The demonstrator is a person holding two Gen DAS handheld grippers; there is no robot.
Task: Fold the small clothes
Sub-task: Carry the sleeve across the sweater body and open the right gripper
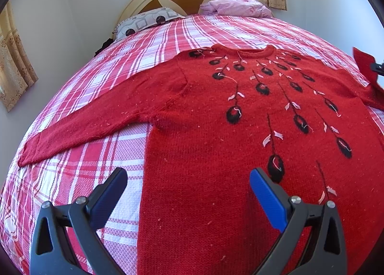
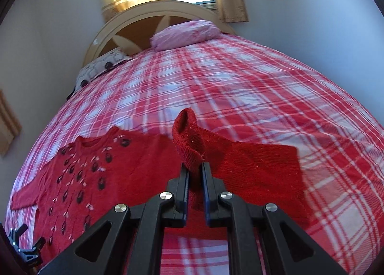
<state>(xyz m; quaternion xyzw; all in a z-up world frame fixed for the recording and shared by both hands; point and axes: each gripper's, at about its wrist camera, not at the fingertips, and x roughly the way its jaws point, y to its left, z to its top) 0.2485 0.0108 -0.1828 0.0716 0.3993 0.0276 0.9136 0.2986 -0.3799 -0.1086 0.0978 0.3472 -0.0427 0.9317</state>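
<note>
A: Red sweater (image 1: 206,116) lies flat on the plaid bed (image 2: 240,78), left sleeve (image 1: 79,131) extended.

B: Left hand-held gripper (image 1: 188,179) spread above the hem; right hand-held gripper (image 2: 194,167) pinches the raised right sleeve cuff (image 2: 188,138) (bare bedspread beyond).
</note>
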